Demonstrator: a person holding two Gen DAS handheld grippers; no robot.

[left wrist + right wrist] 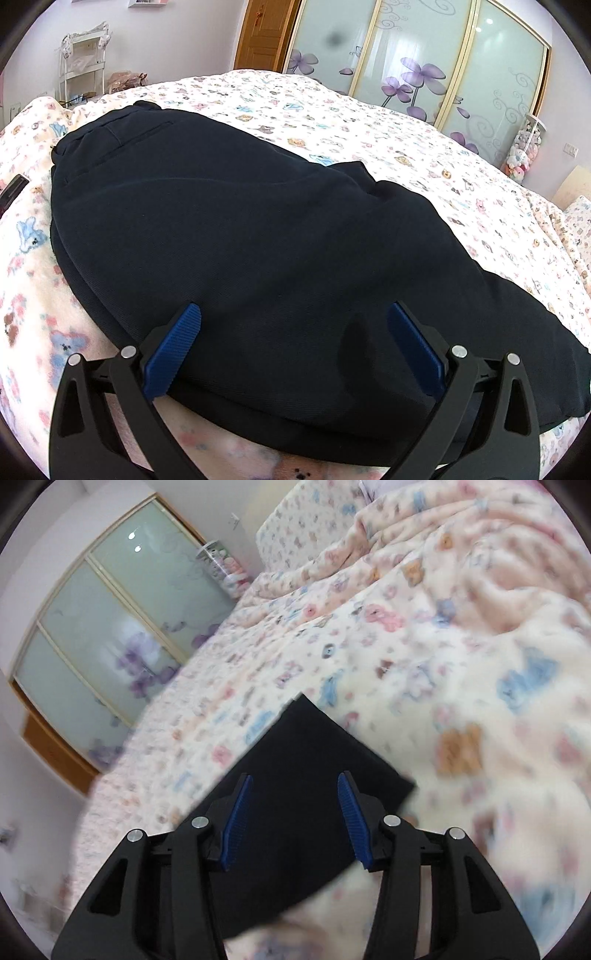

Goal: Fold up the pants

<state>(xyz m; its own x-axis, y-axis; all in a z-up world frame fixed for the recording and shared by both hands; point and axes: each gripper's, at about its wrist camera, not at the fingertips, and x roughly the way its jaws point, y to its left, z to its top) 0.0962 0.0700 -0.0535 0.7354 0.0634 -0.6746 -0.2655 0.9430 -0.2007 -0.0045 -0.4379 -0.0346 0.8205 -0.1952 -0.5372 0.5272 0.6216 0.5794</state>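
Note:
Dark navy pants (240, 229) lie flat on the patterned bed (369, 122), laid leg over leg, with the waist and a back pocket at the far left. My left gripper (294, 308) stands open wide over their near edge, blue pads (173, 354) on either side of the cloth and nothing pinched. In the blurred right wrist view, the squared end of the pants leg (306, 746) lies on the bedding under my right gripper (295, 776). Its jaws stand apart, and the blue pads (352, 819) do not press on the cloth.
A crumpled fleece blanket (480, 590) is heaped on the bed at the right. A wardrobe with flowered glass doors (406, 74), a wooden door (266, 33), a white rack (81, 62) and a clear tube of plush toys (524, 147) stand beyond the bed. A dark object (13, 188) lies at the left edge.

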